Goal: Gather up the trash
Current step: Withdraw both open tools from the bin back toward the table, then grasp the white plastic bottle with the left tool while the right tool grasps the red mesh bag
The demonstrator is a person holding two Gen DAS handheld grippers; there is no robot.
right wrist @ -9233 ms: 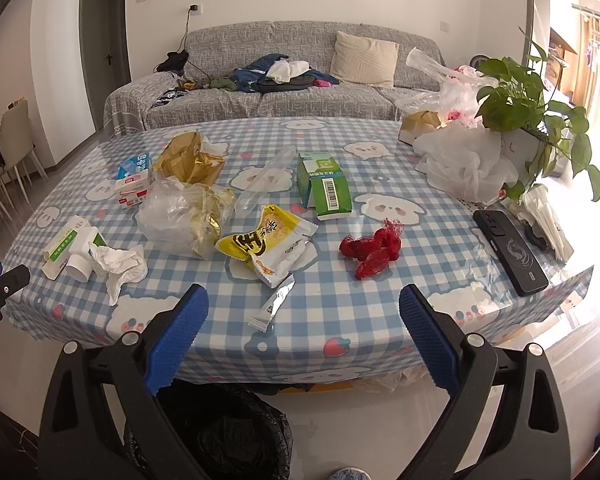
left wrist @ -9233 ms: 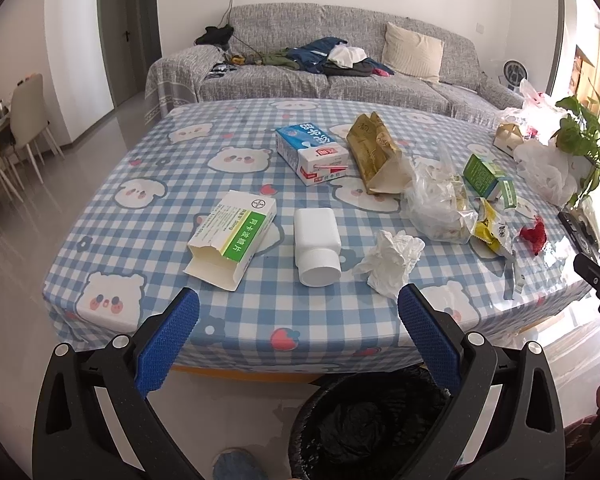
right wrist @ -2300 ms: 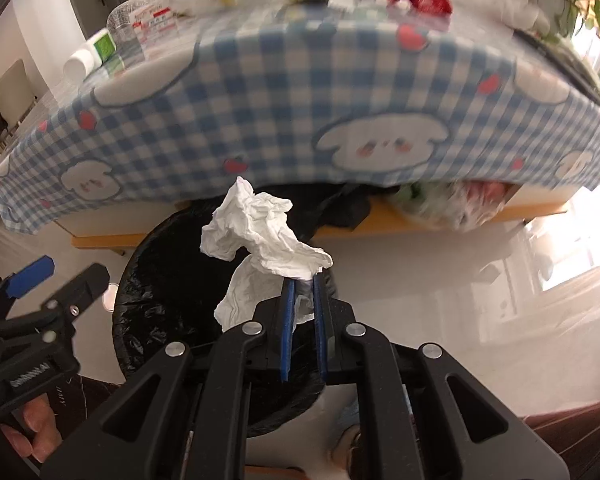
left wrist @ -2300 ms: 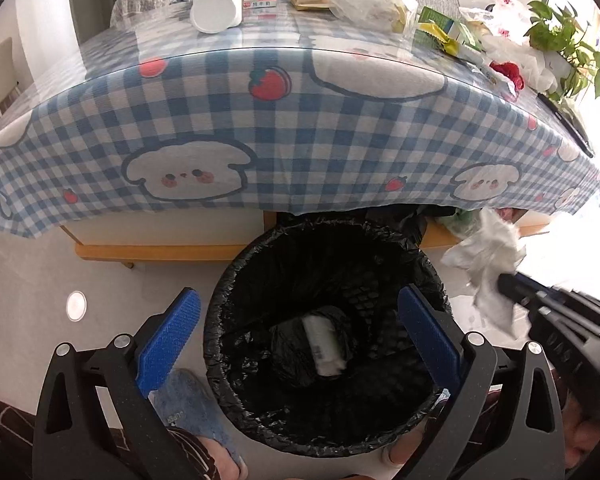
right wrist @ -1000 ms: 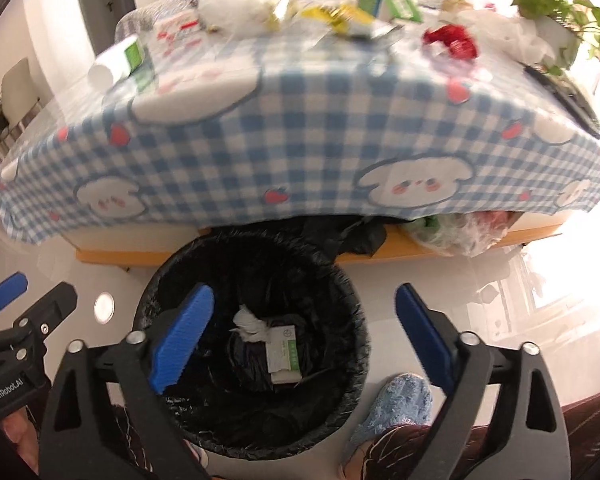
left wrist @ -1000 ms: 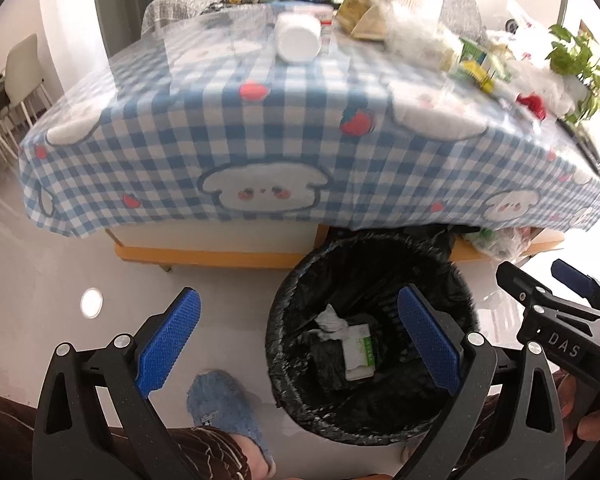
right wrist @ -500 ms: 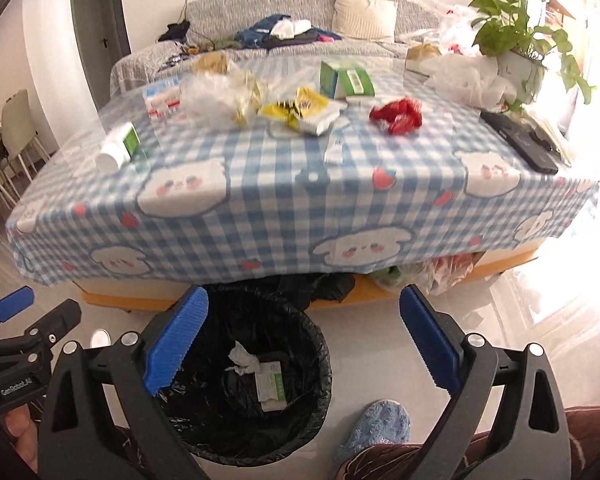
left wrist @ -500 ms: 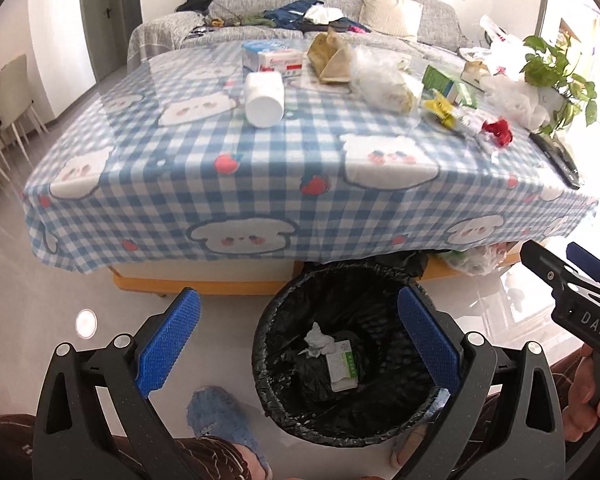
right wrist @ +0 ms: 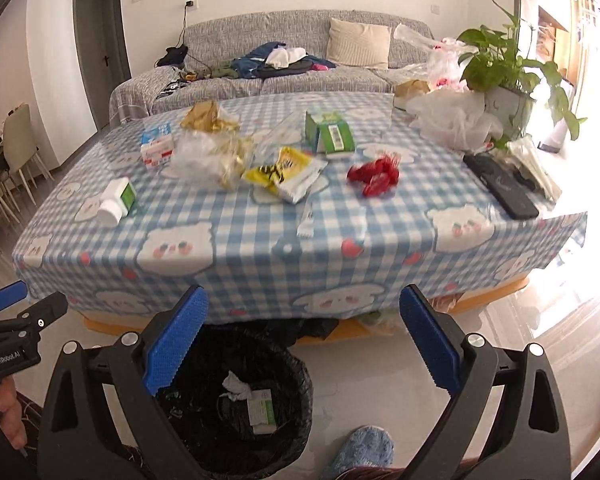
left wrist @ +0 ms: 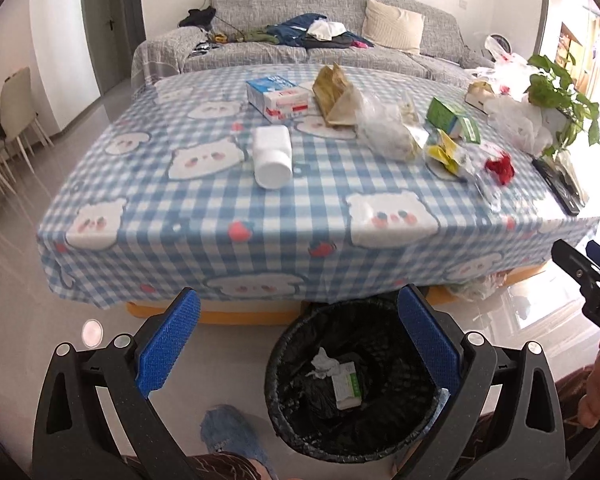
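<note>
Both grippers, left (left wrist: 298, 340) and right (right wrist: 302, 340), hold their jaws wide apart, empty, above the bin (right wrist: 300, 376) containing a crumpled tissue (right wrist: 236, 386). More trash, including a white bottle (left wrist: 273, 156), lies mid-tabletop (left wrist: 204, 216).

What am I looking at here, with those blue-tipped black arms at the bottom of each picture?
No robot here: a person holds a pinching tool in each hand, and a camera on each looks forward along its two fingers. One picture comes from the left tool, the other from the right tool. Both stand open and hold nothing.

They face a table under a blue checked cloth. On it lie a white bottle, a blue and white box, a green box, a yellow wrapper, a red wrapper and a clear crumpled bag.

On the floor in front stands a black-lined trash bin, already holding a crumpled tissue and a small carton.
</note>
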